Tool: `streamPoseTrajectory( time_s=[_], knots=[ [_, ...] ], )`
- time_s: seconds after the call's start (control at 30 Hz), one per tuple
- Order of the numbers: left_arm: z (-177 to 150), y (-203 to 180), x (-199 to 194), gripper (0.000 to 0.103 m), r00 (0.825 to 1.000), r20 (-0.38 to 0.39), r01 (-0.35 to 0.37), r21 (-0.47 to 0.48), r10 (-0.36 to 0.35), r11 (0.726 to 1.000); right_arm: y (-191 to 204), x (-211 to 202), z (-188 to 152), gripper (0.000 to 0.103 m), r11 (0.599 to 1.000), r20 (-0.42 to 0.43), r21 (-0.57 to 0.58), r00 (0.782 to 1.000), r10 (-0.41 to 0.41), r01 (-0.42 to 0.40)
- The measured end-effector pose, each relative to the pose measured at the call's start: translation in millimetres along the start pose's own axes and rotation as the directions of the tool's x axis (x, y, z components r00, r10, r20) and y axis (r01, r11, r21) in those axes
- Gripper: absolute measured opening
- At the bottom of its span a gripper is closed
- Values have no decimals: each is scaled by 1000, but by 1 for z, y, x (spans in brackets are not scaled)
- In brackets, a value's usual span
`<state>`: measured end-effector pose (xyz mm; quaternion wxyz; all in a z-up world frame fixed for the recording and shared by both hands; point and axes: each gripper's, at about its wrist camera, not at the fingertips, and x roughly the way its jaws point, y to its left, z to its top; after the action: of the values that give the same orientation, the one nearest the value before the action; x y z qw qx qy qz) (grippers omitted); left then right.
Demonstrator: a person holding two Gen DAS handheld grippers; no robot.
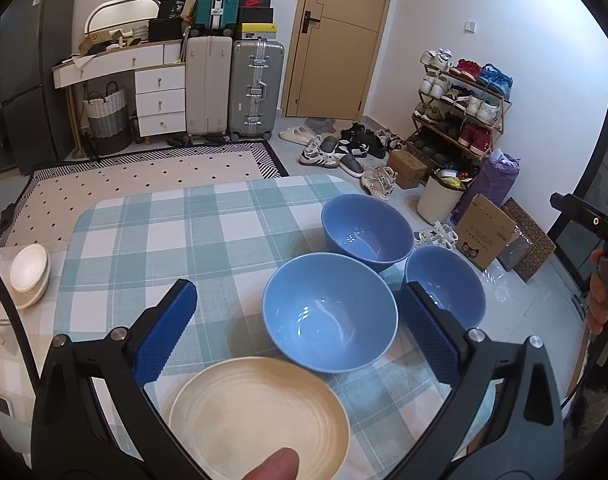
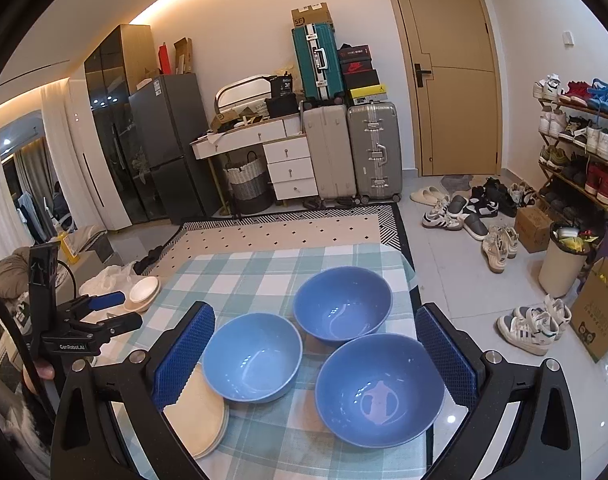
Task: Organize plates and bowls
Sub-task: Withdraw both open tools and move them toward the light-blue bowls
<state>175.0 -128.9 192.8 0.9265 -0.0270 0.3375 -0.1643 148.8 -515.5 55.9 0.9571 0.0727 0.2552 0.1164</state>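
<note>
Both the left tool [image 1: 297,322] and right tool [image 2: 316,348] gape wide, empty, above three blue bowls [image 2: 378,390] on the bench [image 1: 151,248].

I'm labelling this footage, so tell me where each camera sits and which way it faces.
Left wrist: on the left hand-held gripper, open above the cream plate, facing the door; a fingertip shows.
Right wrist: on the right hand-held gripper, open above three blue bowls, facing the same way; the left hand-held gripper appears at its left.
Shared: bowls, plate, checked tablecloth.
</note>
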Motion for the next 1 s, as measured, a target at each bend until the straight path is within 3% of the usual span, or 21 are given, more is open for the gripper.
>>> streamPoseTrajectory(
  time_s=[0.2,0.67,1.0],
  knots=[
    [19,-10,22,101,1000,-12,10,25,-10,1000,-13,23,4,102,999,-14,37,1000,-6,6],
    [62,-36,30,101,998,-14,69,66,-68,995,-45,29,26,102,995,19,84,998,-59,57],
    [87,-45,79,101,997,-59,61,72,-57,996,-75,75,35,102,991,-62,100,995,-79,85]
  ],
)
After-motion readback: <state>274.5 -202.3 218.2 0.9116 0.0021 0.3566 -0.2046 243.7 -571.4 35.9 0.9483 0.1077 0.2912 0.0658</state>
